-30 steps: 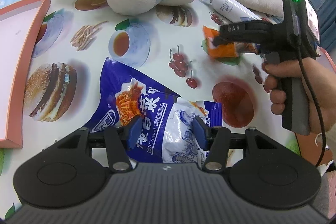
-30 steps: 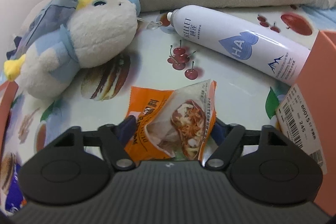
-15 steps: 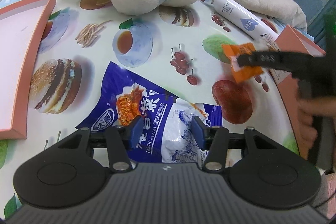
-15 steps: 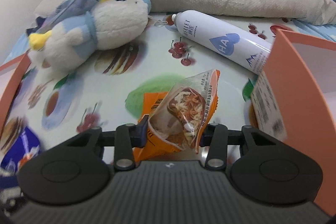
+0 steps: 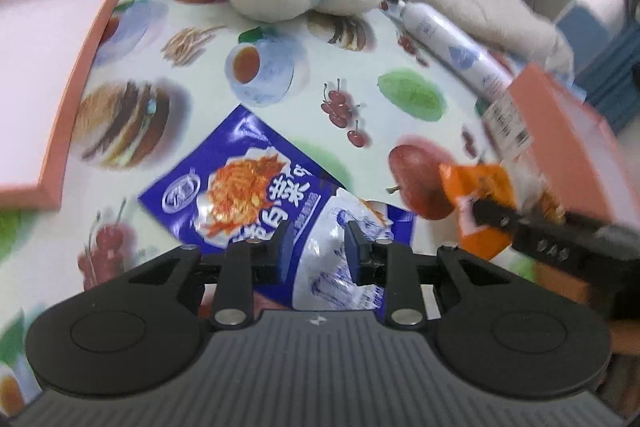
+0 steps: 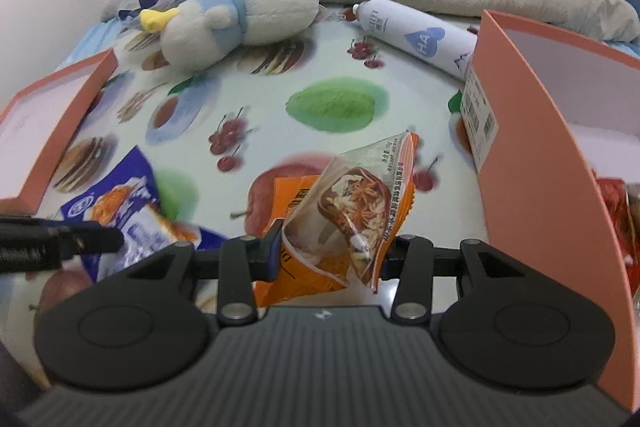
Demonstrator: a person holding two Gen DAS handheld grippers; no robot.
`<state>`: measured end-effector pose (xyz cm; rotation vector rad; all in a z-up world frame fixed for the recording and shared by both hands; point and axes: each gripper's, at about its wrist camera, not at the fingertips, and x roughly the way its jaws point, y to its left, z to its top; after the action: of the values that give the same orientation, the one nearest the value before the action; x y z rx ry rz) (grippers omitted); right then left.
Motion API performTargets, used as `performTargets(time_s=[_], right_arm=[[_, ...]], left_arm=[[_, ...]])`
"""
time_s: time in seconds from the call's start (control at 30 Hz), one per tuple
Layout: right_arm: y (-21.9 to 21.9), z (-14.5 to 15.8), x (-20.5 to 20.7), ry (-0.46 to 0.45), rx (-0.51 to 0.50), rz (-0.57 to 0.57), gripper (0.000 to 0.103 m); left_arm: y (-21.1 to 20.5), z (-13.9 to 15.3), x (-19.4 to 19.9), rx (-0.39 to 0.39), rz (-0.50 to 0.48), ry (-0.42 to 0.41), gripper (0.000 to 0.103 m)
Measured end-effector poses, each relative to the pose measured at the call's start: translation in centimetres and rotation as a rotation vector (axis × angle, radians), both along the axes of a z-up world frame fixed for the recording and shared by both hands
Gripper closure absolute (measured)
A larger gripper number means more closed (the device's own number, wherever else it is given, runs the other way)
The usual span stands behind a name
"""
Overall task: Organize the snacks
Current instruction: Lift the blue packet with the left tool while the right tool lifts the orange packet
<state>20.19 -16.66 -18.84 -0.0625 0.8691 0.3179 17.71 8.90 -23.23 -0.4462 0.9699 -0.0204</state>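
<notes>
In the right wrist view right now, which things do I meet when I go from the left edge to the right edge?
Left box → blue snack bag → orange snack bag held in the right gripper → right box.

On the printed tablecloth (image 6: 340, 67): plush bird (image 6: 240, 15) at back, spray can (image 6: 416, 37) right of it, open boxes (image 6: 532, 131) at both sides, two snack packets (image 6: 348, 211) in front.

Black ribbed left gripper (image 5: 316, 247), blue pads (image 5: 353, 243)
</notes>
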Motion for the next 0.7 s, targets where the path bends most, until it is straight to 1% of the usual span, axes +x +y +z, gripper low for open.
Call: performTargets(time_s=[0.03, 0.1, 0.2, 0.23, 0.3, 0.37, 0.5, 0.6, 0.7], right_arm=[[-0.2, 0.2, 0.1, -0.002, 0.021, -0.005, 0.058], [-0.3, 0.6, 0.6, -0.012, 0.052, 0.003, 0.058], [1.0, 0.9, 1.5, -0.034, 0.096, 0.075, 0.058], [1.7, 0.7, 1.9, -0.031, 0.103, 0.106, 0.058], [3.3, -0.1, 2.4, -0.016, 0.078, 0.16, 0.058], [4.8, -1.2, 2.7, 0.004, 0.024, 0.205, 0.058], [6.0, -2.6, 2.2, 0.028, -0.024, 0.277, 0.058], [6.3, -3.2, 1.1, 0.014, -0.06, 0.315, 0.058], [6.3, -3.3, 0.2, 0.017, -0.052, 0.335, 0.058]], left_arm=[[0.5, 0.0, -0.5, -0.033, 0.021, 0.003, 0.067], [1.7, -0.3, -1.5, -0.085, 0.086, 0.022, 0.041], [3.3, -1.0, -2.9, -0.177, 0.171, 0.035, 0.028], [3.8, -1.4, -3.1, -0.211, 0.197, 0.045, 0.026], [4.7, -2.2, -3.6, -0.311, 0.242, 0.046, 0.025], [5.1, -2.9, -3.7, -0.372, 0.267, 0.046, 0.025], [5.4, -4.1, -3.2, -0.489, 0.291, 0.066, 0.025], [5.5, -4.7, -2.6, -0.546, 0.303, 0.072, 0.024], [5.5, -5.0, -2.0, -0.577, 0.304, 0.071, 0.024]])
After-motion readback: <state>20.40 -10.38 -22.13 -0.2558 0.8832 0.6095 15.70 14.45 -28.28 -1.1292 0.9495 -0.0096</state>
